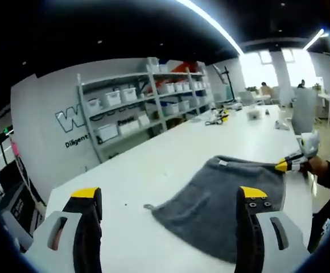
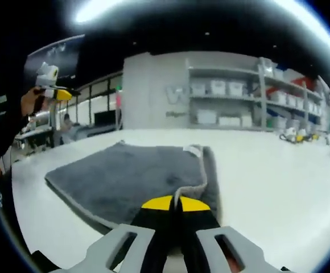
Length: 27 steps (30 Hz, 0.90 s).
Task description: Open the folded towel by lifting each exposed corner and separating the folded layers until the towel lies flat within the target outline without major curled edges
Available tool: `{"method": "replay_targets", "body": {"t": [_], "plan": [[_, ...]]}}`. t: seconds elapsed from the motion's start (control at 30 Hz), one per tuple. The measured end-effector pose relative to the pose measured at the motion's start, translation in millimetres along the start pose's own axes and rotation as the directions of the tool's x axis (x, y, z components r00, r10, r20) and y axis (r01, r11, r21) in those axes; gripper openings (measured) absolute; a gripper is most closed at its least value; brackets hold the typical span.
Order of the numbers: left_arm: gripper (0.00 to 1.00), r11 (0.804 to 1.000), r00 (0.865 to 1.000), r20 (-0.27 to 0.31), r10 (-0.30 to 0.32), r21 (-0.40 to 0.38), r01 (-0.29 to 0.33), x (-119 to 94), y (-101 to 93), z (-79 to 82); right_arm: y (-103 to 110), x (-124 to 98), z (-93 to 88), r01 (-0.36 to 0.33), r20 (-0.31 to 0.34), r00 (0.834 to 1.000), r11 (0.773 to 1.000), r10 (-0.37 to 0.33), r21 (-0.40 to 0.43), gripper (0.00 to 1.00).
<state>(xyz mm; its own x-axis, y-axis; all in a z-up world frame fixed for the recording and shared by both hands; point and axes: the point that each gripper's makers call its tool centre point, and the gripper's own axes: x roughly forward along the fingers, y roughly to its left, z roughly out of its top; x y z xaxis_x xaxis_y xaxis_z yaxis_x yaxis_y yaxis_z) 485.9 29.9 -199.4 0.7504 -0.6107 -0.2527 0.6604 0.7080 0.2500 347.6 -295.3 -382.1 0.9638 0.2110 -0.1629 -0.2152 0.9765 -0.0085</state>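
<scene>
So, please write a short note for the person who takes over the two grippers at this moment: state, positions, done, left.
Left gripper: open, holding nothing, raised above the white table near one end of the towel.
Right gripper: shut on the towel's near corner, at table height.
Grey towel: lies on the table, spread fairly wide; a folded layer with a curled edge runs along its side.
Done: one corner is gripped.
Left: separate the folded strip, flatten the edges. A target outline is not visible to me.

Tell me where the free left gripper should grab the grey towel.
Take the loose corner with the small tab on the grey towel, coming from the bare table side: it lies flat, exposed, opposite the corner the right gripper pinches.
</scene>
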Motion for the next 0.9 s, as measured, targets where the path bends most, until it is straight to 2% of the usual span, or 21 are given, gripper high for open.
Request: {"method": "replay_targets", "body": {"t": [0.03,0.1,0.13,0.23,0.43,0.5,0.53,0.57,0.67,0.73,0.9], "plan": [[0.96,0.998,0.998,0.003,-0.058,0.022,0.058,4,-4.9,7.7,1,0,6.3,0.007,0.047,0.999,0.999,-0.004,-0.053,0.0],[0.98,0.991,0.991,0.027,-0.133,0.033,0.132,7,-14.3,18.2,-2,2,3.2,0.038,0.036,0.999,0.994,-0.035,-0.105,0.0],[0.98,0.985,0.985,0.012,-0.17,0.034,0.169,8,-17.8,20.6,0,3,1.1,0.029,0.028,0.999,0.994,-0.026,-0.102,0.0],[0.96,0.987,0.989,-0.022,-0.146,0.066,0.147,15,-10.2,26.9,-1,3,2.0,0.024,0.03,0.999,0.994,-0.021,-0.105,0.0],[0.95,0.979,0.986,-0.072,-0.153,0.124,0.161,24,-5.5,44.1,0,2,-0.9,0.007,0.011,1.0,0.995,-0.006,-0.102,0.0],[0.99,0.96,0.979,-0.083,-0.185,0.199,0.198,27,-11.6,52.1,-3,2,-1.3,0.026,0.011,1.0,0.992,-0.025,-0.127,0.0],[0.99,0.916,0.97,-0.086,-0.226,0.319,0.242,29,-20.4,61.0,-3,2,-1.2,0.023,0.011,1.0,0.992,-0.022,-0.124,0.0],[0.99,0.902,0.969,-0.124,-0.212,0.356,0.243,32,-19.3,63.1,-3,1,0.3,0.023,0.018,1.0,0.993,-0.021,-0.118,0.0],[0.99,0.893,0.954,-0.167,-0.249,0.342,0.293,40,-27.8,77.8,-6,1,1.1,0.021,0.02,1.0,0.995,-0.019,-0.093,0.0],[0.99,0.885,0.95,-0.181,-0.254,0.352,0.304,46,-30.3,89.8,-5,1,1.7,0.018,0.023,1.0,0.996,-0.016,-0.085,0.0],[0.97,0.866,0.942,-0.199,-0.269,0.378,0.327,63,-38.7,131.3,-5,1,4.2,0.006,0.034,0.999,0.997,-0.004,-0.074,0.0]]}}
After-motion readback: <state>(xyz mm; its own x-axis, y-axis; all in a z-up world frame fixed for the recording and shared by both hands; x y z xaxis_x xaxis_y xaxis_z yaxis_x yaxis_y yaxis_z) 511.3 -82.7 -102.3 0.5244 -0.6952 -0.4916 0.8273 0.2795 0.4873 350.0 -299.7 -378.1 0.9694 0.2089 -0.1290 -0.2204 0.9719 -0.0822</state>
